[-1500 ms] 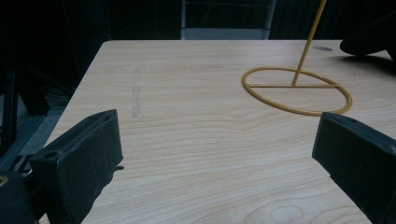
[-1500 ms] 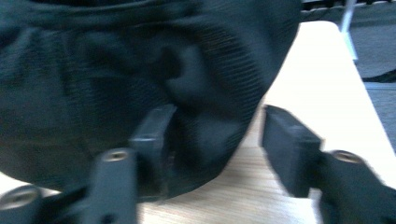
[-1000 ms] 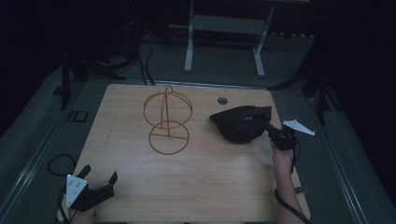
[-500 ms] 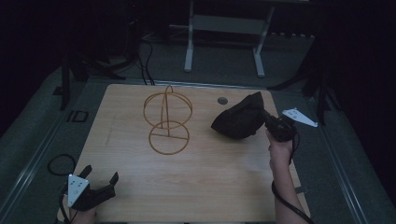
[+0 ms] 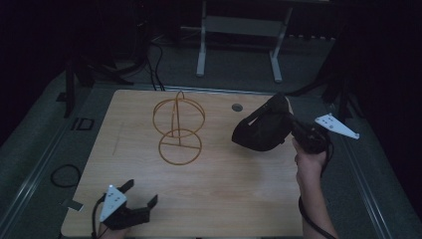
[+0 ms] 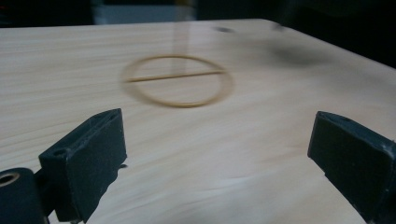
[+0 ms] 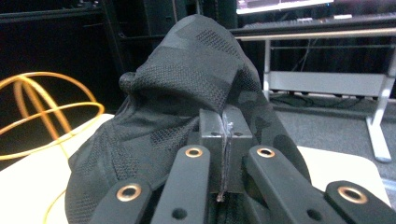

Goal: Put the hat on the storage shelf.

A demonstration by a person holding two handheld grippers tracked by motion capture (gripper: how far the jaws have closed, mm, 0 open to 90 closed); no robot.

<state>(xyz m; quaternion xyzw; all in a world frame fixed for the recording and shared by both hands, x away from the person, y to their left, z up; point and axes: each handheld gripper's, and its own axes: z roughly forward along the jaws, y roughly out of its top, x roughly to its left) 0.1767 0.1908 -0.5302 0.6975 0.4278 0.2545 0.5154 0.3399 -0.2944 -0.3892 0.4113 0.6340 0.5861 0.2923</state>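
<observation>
A black mesh cap (image 5: 261, 127) hangs above the right part of the wooden table (image 5: 214, 199), tilted up on its side. My right gripper (image 5: 293, 130) is shut on the cap's edge; in the right gripper view its jaws pinch the black fabric (image 7: 196, 93) at the gripper tip (image 7: 225, 140). An orange wire stand (image 5: 177, 124) with a round base and two crossed hoops stands at the table's middle left, and its base ring (image 6: 177, 80) lies ahead of my left gripper (image 6: 217, 154). My left gripper (image 5: 137, 195) rests open at the table's front left corner with nothing between its jaws.
A small round hole (image 5: 237, 107) sits near the table's far edge. A black cable loop (image 5: 64, 175) lies off the table's left side. A white desk frame (image 5: 239, 30) stands beyond the table in the dark.
My right gripper has lifted the cap off the table and tipped it upright, moving slightly away from me. The left gripper has stayed in place.
</observation>
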